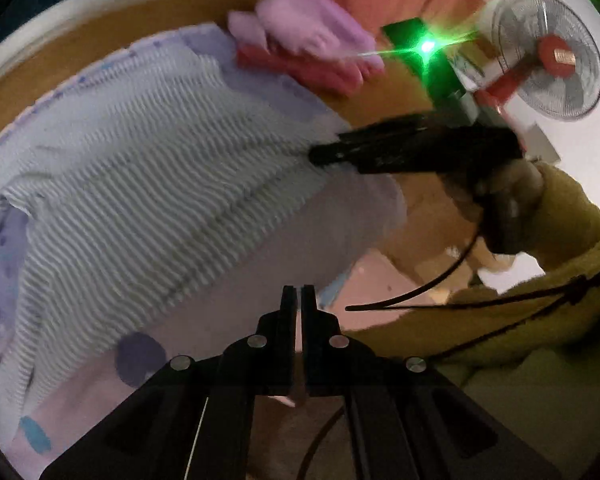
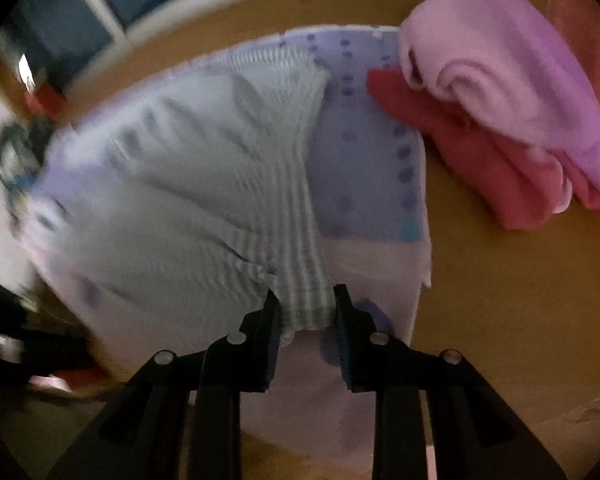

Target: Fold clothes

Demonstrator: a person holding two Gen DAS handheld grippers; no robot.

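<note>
A white and grey striped garment [image 1: 148, 184] [image 2: 188, 184] lies on a lilac dotted cloth [image 1: 268, 84] [image 2: 360, 160] spread over a brown table [image 2: 508, 312]. My right gripper [image 2: 306, 300] [image 1: 320, 154] is shut on a bunched edge of the striped garment, and folds fan out from the grip. My left gripper [image 1: 299, 292] hangs over the near edge of the lilac cloth with its jaws together. A thin pale sliver shows between its pads; I cannot tell whether cloth is pinched there.
A pile of folded pink cloth [image 1: 308, 28] [image 2: 508, 72] over red cloth [image 1: 320, 72] [image 2: 480, 168] sits at the table's far right. A fan [image 1: 548, 60] stands beyond. A hand in a yellow sleeve [image 1: 568, 216] holds the right gripper, with a black cable [image 1: 432, 284] trailing.
</note>
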